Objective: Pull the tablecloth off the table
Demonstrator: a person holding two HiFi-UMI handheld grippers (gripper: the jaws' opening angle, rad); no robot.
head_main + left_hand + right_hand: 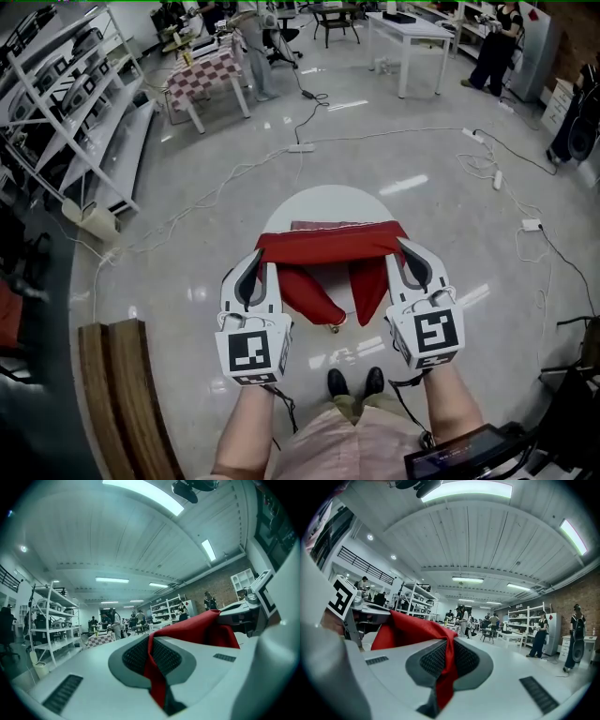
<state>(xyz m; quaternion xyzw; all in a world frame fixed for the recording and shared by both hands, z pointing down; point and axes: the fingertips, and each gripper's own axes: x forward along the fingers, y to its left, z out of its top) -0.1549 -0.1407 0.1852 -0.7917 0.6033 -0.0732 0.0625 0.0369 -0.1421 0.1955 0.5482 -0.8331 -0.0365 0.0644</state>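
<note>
Both hand-held grippers clench the red tablecloth over a round white table on glossy floor.

The round white worktop stands on a glossy pale floor. Its far half shows white. Along its near part a flat, dull-red strip of the cloth seems to lie on the top, while the rest of the cloth is raised off it and hangs in two folds before the near edge. On the floor, white cables loop round the far side of the worktop, with a power strip beyond it and a second strip to the right. A slatted wooden bench stands at lower left, and a pair of black shoes just short of the worktop
</note>
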